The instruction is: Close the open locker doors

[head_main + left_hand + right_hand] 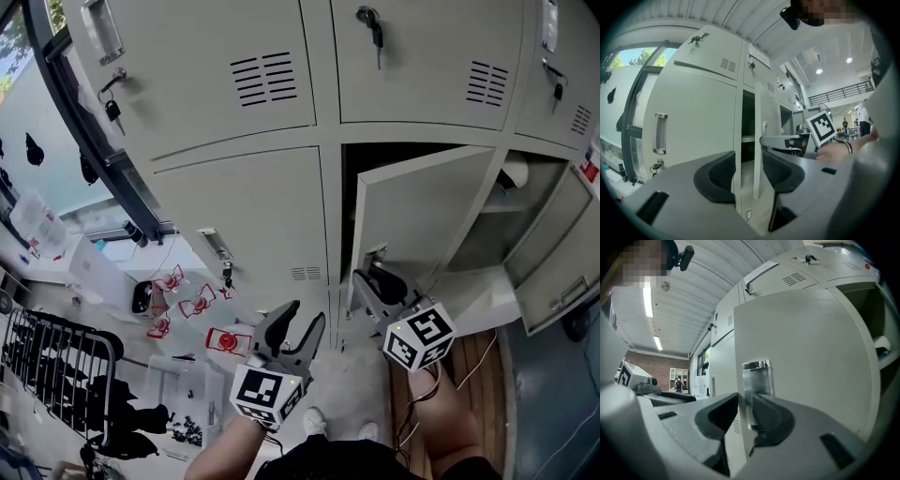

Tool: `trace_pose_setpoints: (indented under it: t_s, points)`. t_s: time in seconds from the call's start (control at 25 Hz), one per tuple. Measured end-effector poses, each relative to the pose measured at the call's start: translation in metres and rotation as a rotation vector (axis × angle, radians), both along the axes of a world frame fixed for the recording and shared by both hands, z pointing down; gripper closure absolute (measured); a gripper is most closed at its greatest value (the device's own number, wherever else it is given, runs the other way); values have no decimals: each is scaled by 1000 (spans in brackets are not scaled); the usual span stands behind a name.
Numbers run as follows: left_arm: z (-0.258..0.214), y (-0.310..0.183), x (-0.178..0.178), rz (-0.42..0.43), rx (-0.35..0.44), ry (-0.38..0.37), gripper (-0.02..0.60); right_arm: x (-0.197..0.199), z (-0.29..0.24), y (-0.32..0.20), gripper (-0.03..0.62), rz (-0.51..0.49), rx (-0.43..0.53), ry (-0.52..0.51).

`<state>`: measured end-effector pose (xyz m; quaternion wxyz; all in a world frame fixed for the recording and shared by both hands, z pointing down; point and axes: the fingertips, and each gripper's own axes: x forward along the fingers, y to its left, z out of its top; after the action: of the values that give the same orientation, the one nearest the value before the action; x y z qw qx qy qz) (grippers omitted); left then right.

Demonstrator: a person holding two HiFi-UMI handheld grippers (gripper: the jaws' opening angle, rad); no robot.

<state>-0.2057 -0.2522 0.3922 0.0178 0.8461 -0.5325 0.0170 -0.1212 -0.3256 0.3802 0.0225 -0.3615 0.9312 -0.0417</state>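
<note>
1. Your right hand-held gripper [745, 399] has its jaws drawn in on the free edge of the pale grey sheet-metal locker door [811, 348]. One pad sits on each face, and the outer pad lies over the shiny recessed metal handle plate [757, 376]. Pinching the edge there looks meant to let you steer the swing instead of only shoving the panel.
2. Your left hand-held gripper [749, 157] holds nothing. Its jaws stand partly apart, and between them you see only the lockers beyond. It hangs low and level beside the right one, probably kept free for the next door.
3. The gripped door belongs to the lower middle compartment. It stands swung well out from the dark opening, with its handle edge toward you. The panel is plain, flat and unmarked, so it should swing easily.
4. Further right, a second pale grey locker door [562, 253] also hangs open, showing a shelf inside its compartment.
5. The closed grey locker fronts [234, 216] to the left and above sit flush, some with keys in their locks, so two doors are left for you to close.
</note>
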Motion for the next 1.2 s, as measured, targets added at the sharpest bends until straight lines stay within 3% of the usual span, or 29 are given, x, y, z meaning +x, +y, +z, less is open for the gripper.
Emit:
trace_pose_setpoints:
  t_s: [1.2]
  points:
    - [4, -58, -27, 111, 2, 35, 397, -24, -2, -72, 507, 149, -2, 5]
